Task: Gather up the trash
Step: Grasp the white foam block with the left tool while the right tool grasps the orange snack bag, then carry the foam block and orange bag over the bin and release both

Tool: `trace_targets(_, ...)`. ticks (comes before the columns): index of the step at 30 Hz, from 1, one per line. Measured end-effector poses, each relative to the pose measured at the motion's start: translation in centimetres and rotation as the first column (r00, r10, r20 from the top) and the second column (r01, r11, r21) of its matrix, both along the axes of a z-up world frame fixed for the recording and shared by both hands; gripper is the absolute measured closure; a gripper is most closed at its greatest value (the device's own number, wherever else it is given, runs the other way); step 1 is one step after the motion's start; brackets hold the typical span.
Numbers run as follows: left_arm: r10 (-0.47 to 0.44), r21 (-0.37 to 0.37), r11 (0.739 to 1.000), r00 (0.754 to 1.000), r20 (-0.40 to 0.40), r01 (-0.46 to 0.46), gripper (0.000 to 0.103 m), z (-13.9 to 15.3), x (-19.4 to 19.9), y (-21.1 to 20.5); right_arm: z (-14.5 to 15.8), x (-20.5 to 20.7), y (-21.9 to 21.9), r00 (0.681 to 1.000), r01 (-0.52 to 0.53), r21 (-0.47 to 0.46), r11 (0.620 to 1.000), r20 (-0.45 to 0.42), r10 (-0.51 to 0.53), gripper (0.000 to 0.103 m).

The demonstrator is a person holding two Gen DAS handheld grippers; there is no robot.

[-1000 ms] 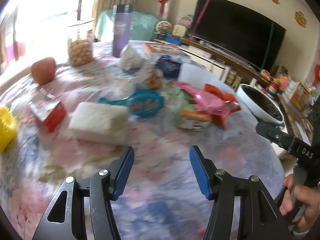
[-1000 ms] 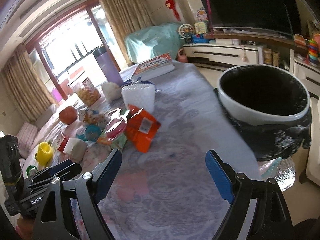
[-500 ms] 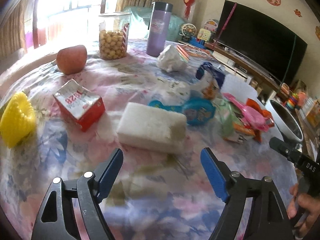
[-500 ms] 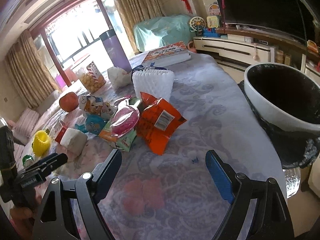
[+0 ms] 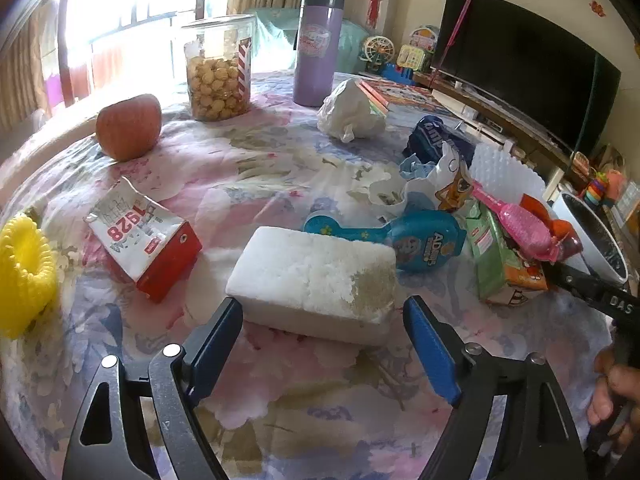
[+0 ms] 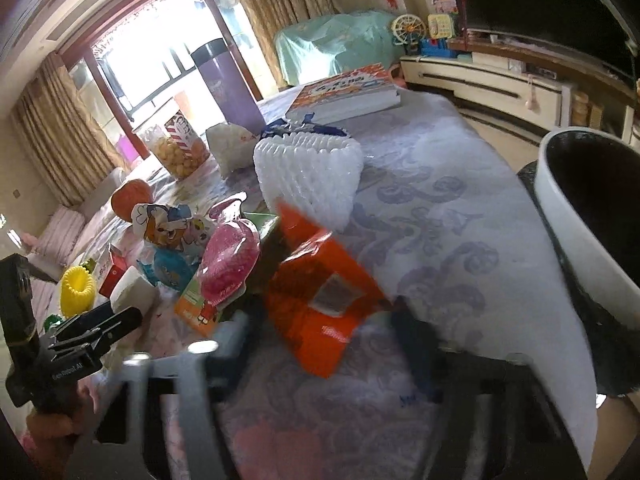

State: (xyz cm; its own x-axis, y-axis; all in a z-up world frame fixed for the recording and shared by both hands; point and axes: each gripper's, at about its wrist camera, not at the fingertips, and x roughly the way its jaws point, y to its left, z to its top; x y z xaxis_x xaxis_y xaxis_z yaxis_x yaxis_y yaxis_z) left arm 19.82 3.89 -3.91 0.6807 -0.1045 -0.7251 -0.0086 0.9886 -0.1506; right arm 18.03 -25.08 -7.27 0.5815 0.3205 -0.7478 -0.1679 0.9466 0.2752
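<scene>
White foam block lies on the flowered table, just ahead of the left gripper, whose blue-padded fingers stand spread, one off each near corner of the block, neither pad touching it. Left of those fingers sit a red and white carton and, further out, a yellow ribbed ring; beyond them a red apple, a clear jar of round snacks and a purple tumbler stand at the far side. Beyond the block lies a blue toy-shaped packet, and to the right of the fingers a heap of wrappers with a green and orange box and a pink packet. A crumpled white tissue sits farther back. In the right wrist view the right gripper is smeared by motion; its fingers have just been closing, with the near end of an orange snack bag between them, but whether the pads press on it I cannot tell. Past the bag stands a white foam net sleeve, with a book behind it. Right of those fingers, off the table edge, is a white bin lined with a black bag.
</scene>
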Motion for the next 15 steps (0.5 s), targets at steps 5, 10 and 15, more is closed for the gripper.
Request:
trace_targets(5,-0.008,-0.038,0.999,1.0,0.012,0.009,0.05,-0.2,0.0,0.7,0.5,-0.9,-0.5,1.0,0.004,0.022,1.0,0.031,-0.005,0.06)
trace_targets(10,-0.06,-0.033,0.998,0.998,0.008,0.06,0.078,-0.2,-0.4,-0.5,1.0,-2.1,-1.2,0.999,0.02,0.037,0.999,0.044,-0.022,0.06)
trace_targets(15,-0.12,-0.045,0.992,0.992,0.028,0.121,0.085,0.1,-1.1,-1.9,1.5,-3.3,-2.3,0.997,0.045,0.048,0.998,0.055,-0.048,0.06)
